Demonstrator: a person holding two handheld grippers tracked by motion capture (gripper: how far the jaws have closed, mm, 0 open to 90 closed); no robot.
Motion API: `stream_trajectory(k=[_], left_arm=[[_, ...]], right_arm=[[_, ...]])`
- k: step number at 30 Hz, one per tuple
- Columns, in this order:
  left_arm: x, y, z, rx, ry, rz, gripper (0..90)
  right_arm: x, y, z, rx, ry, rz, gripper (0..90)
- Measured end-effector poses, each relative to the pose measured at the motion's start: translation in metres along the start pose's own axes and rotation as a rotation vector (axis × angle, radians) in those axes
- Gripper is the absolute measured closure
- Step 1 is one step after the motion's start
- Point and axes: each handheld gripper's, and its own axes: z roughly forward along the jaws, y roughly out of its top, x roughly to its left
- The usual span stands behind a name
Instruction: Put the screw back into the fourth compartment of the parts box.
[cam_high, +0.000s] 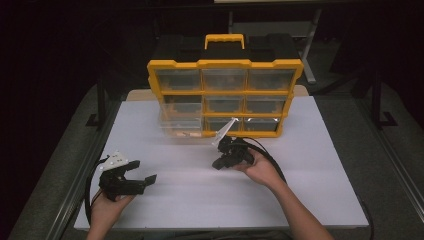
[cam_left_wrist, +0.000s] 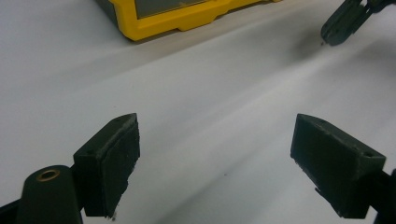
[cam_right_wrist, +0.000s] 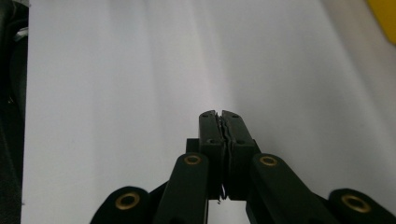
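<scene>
Drawers fill the yellow organizer (cam_high: 225, 95) at the table's (cam_high: 310, 190) far edge in the high view, one drawer (cam_high: 181, 125) pulled out lower left. Left gripper (cam_left_wrist: 215, 158) view: jaws wide, empty. Right gripper (cam_right_wrist: 219, 116) view: jaws pressed together, apparently empty.

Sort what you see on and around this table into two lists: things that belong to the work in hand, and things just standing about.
In the work:
- yellow drawer organizer
- pulled-out clear drawer
- right gripper, shut
- left gripper, open

Just about:
- white table
- metal frame legs behind
</scene>
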Motion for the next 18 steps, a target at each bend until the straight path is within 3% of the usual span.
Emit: stream_trajectory(k=[18], left_arm=[[-0.001, 0.0, 0.0, 0.005, -0.002, 0.005, 15.6]], right_arm=[[-0.014, 0.017, -0.054, -0.052, -0.032, 0.029, 87.1]])
